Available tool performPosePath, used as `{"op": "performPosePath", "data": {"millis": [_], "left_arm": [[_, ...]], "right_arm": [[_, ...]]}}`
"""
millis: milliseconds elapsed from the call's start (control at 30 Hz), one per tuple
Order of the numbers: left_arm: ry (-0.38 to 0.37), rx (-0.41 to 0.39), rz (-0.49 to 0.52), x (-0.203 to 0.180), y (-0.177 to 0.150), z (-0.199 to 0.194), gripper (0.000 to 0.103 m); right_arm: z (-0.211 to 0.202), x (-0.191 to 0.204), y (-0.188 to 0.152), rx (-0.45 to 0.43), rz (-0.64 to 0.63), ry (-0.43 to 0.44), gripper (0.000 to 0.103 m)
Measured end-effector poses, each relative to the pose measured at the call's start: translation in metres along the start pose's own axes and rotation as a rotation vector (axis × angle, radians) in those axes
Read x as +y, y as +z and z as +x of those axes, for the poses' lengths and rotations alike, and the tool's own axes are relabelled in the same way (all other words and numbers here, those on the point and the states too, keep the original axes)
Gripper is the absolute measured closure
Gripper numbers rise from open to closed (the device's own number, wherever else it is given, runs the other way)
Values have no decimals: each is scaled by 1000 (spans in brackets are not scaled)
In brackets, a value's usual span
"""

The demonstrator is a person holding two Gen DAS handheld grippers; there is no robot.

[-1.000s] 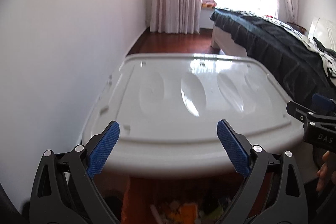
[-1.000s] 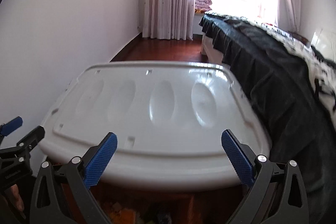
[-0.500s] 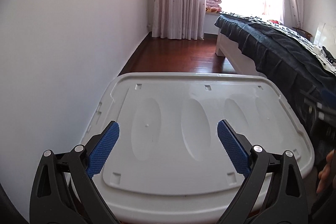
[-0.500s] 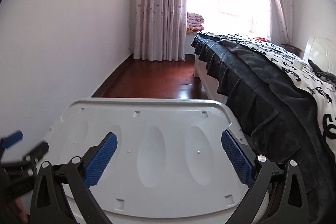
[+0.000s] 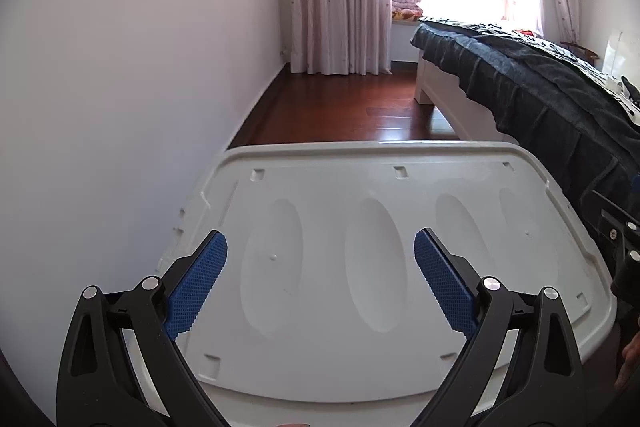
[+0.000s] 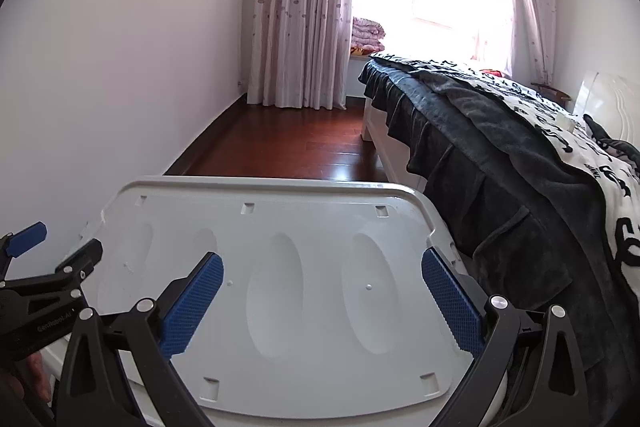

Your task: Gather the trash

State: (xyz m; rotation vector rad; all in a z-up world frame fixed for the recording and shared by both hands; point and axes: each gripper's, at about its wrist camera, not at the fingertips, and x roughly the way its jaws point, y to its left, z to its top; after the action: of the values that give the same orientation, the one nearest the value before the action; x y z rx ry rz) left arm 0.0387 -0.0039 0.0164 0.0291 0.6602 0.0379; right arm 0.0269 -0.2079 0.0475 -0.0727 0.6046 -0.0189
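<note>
Beyond both spread grippers, the white lid (image 5: 360, 267) hides whatever lies beneath.

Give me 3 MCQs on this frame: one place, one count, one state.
1. The white lid lies between the wall and:
A. the bed
B. a desk
C. a wardrobe

2. Oval recesses in the lid:
A. two
B. four
C. six

3. The left tongs and right tongs are:
A. both shut on trash
B. one open, one shut
C. both open, holding nothing

Key: 1 A, the dark-covered bed runs along the lid's right side. 2 B, four ovals show side by side. 3 C, the blue pads stand wide apart over the lid in both views.
</note>
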Motion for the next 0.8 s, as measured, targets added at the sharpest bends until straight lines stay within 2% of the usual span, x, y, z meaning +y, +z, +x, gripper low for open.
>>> {"op": "performPosePath", "data": {"millis": [100, 267, 500, 800], "left_arm": [[-10, 14, 8, -3, -1, 0, 11], [-53, 20, -38, 4, -2, -2, 10], [-28, 20, -54, 8, 0, -2, 10], [6, -1, -20, 3, 1, -6, 10]], "right_arm": [[-4, 2, -1, -10, -7, 5, 5], [-11, 9, -4, -27, -34, -1, 5], [-10, 12, -5, -20, -41, 3, 5], [-12, 16, -6, -25, -59, 2, 5]]}}
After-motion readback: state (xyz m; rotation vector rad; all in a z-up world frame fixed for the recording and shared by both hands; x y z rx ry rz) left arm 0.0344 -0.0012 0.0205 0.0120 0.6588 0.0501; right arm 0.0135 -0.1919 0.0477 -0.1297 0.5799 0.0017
